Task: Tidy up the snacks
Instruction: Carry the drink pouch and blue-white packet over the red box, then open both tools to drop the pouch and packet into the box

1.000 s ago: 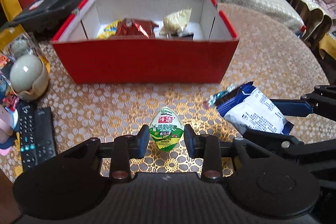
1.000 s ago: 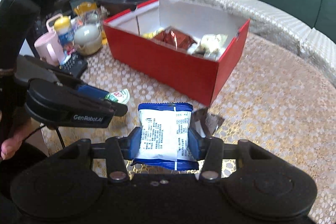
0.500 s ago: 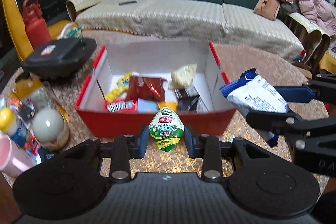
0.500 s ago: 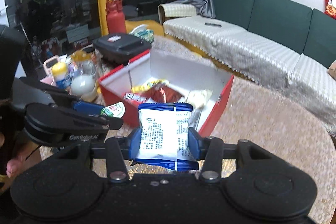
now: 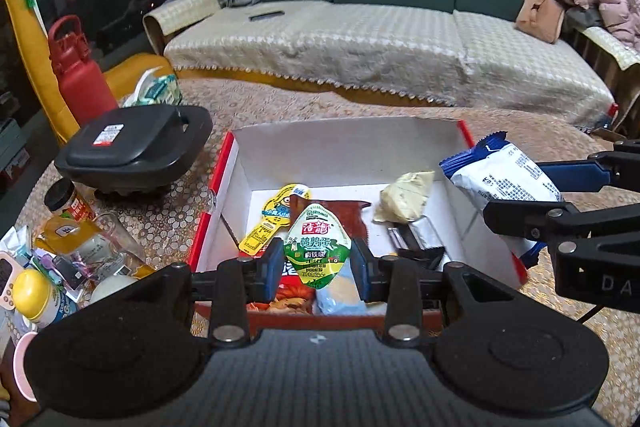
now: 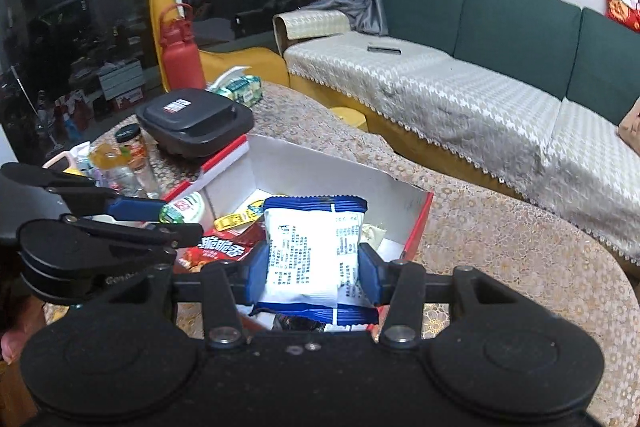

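A: Left gripper [image 5: 318, 263] condition?
B: Pads clamped on the green egg-shaped snack pouch [image 5: 317, 251], suspended above the near end of the red box [image 5: 424, 135].

A: Right gripper [image 6: 316, 273]?
B: Pads clamped on the blue-and-white snack bag [image 6: 314, 251], also above the box, beside the left unit.

A: Box contents?
B: Several snack packets on its white floor; the box rests on the patterned table [image 6: 520, 267].

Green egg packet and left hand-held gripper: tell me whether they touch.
Touching. The left wrist view shows the left hand-held gripper with both pads pressed against the sides of the green egg packet, holding it above the red box.
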